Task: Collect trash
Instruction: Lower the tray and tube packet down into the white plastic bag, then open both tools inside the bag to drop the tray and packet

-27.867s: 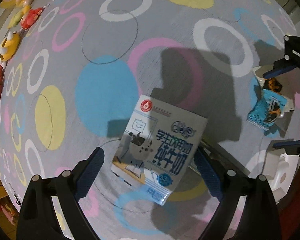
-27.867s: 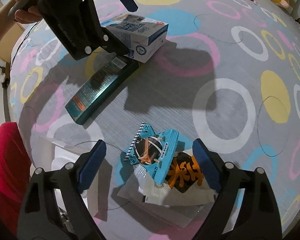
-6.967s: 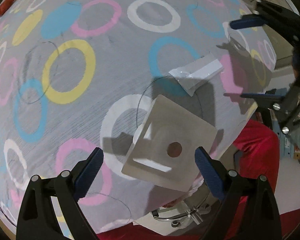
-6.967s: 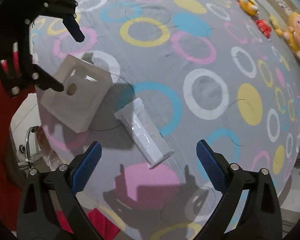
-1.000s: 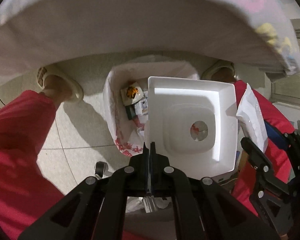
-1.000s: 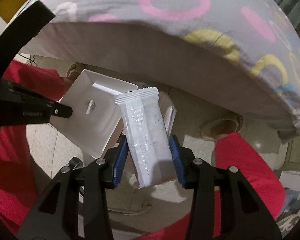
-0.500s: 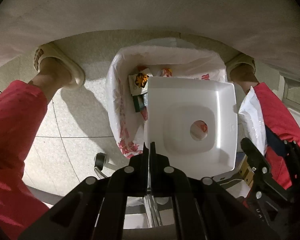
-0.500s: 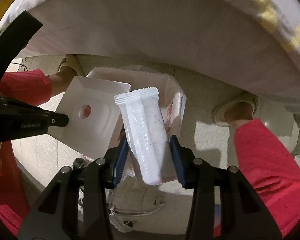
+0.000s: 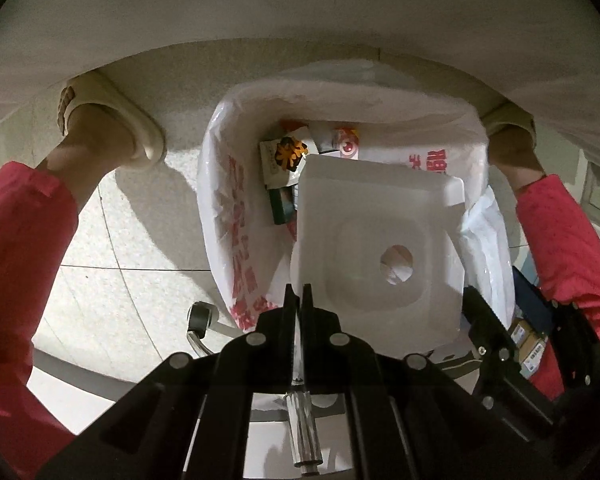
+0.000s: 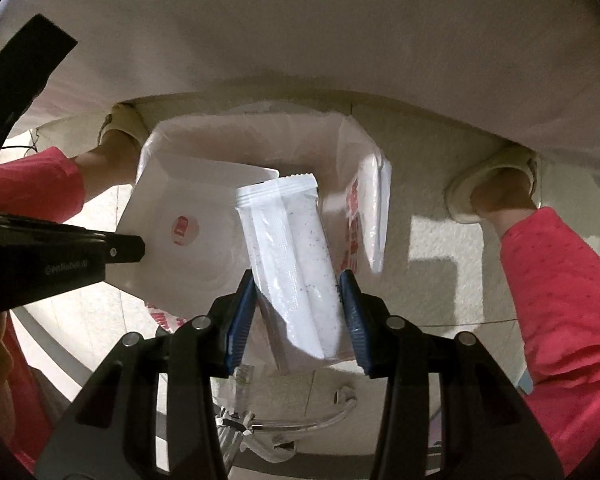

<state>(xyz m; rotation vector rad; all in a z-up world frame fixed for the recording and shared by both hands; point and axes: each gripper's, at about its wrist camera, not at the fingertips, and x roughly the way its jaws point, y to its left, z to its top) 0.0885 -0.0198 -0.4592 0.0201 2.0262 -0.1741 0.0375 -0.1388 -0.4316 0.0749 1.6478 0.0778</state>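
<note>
My left gripper (image 9: pixel 297 300) is shut on the edge of a white foam tray (image 9: pixel 380 252) with a round hole, held over the open white trash bag (image 9: pixel 228 216). The bag holds several wrappers and a small box (image 9: pixel 282 200). My right gripper (image 10: pixel 298 300) is shut on a white plastic packet (image 10: pixel 292 256), also above the bag (image 10: pixel 356 208). The foam tray (image 10: pixel 188 216) and the left gripper (image 10: pixel 60 256) show at the left of the right wrist view. The packet (image 9: pixel 488 248) and right gripper show at the right of the left wrist view.
The hanging tablecloth edge (image 9: pixel 300 20) fills the top of both views. The person's feet in slippers (image 9: pixel 108 120) and red trouser legs (image 10: pixel 560 300) stand on either side of the bag. A chair base with a caster (image 9: pixel 200 320) lies below on the tiled floor.
Both grippers have moved down closer to the bag with the tray and the packet. The bag's opening looks larger and sits more directly beneath them.
</note>
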